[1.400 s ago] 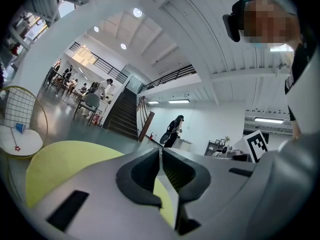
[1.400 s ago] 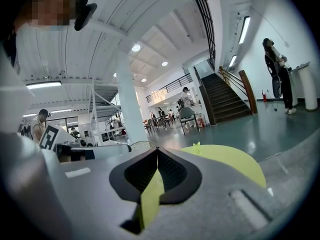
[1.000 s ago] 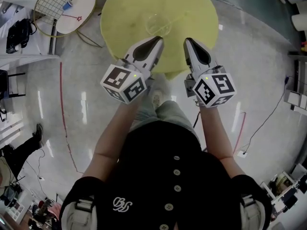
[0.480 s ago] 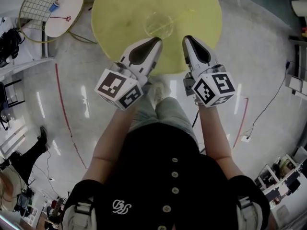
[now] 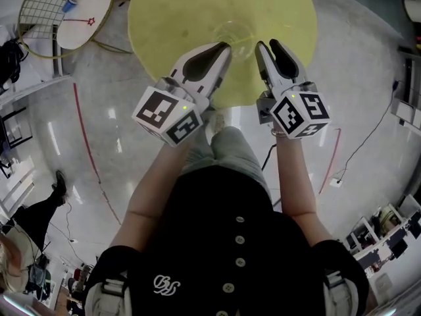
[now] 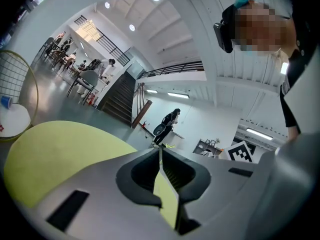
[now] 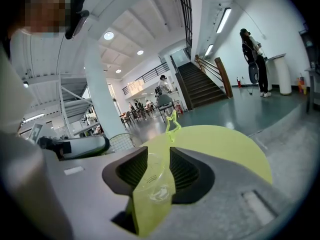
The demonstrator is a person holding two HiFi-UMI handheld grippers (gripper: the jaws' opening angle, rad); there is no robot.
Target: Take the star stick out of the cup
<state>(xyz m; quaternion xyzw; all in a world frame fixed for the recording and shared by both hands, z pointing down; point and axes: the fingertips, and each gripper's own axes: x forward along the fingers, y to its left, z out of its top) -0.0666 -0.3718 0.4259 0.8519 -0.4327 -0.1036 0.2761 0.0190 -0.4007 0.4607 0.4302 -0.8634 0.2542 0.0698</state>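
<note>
While the left gripper (image 5: 223, 45) keeps its jaws together at the tips with nothing between them, the right gripper (image 5: 268, 45) has just been opening its jaws and they stand wide apart. In the right gripper view the clear cup (image 7: 153, 178) shows in the gap of the right gripper (image 7: 159, 157), and neither pad presses on it. The yellow-green star stick (image 7: 172, 125) is in the cup, rising from it toward 12 o'clock and leaning slightly to 1 o'clock. In the head view the cup (image 5: 233, 30) stands on the round yellow table (image 5: 171, 18), at 1 o'clock from the left gripper's tips and 11 o'clock from the right gripper's. Both grippers reach over the table's 6 o'clock edge. At 10 o'clock in that view, well apart, a small white table (image 5: 92, 5) stands on the floor.
</note>
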